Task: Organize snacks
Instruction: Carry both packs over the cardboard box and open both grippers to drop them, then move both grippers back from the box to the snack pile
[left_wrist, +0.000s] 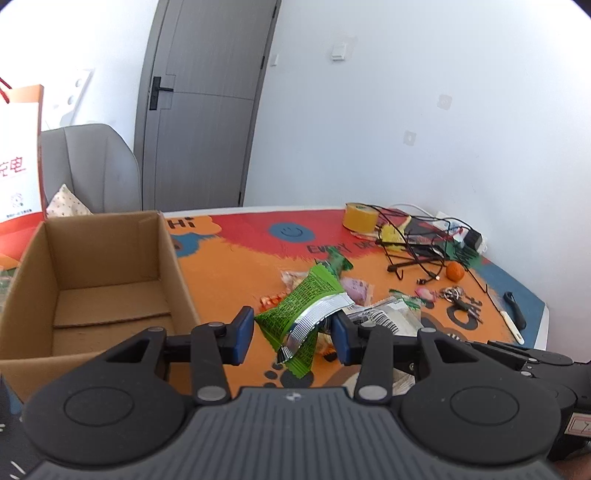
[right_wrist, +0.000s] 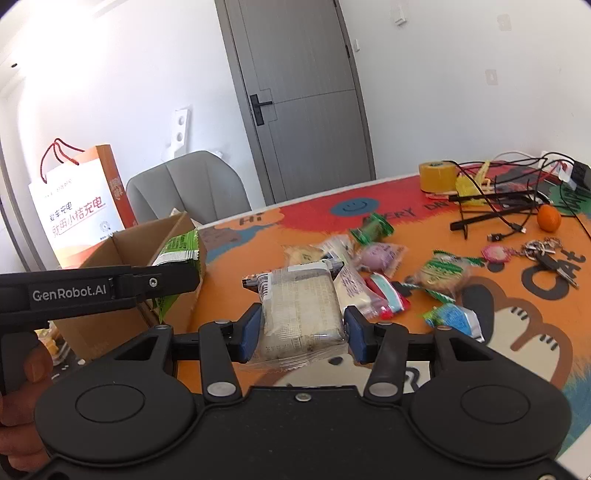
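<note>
My left gripper has its jaws spread wide, with a green snack packet between them, just right of the open cardboard box. In the right wrist view the same packet hangs at the box beside the left gripper's arm. Whether it is still gripped I cannot tell. My right gripper is shut on a clear-wrapped pale snack bar, held above the table. Several loose snacks lie on the colourful mat.
A yellow tape roll, tangled black cables, a small orange and keys lie at the far right. A grey chair and a paper bag stand behind the box.
</note>
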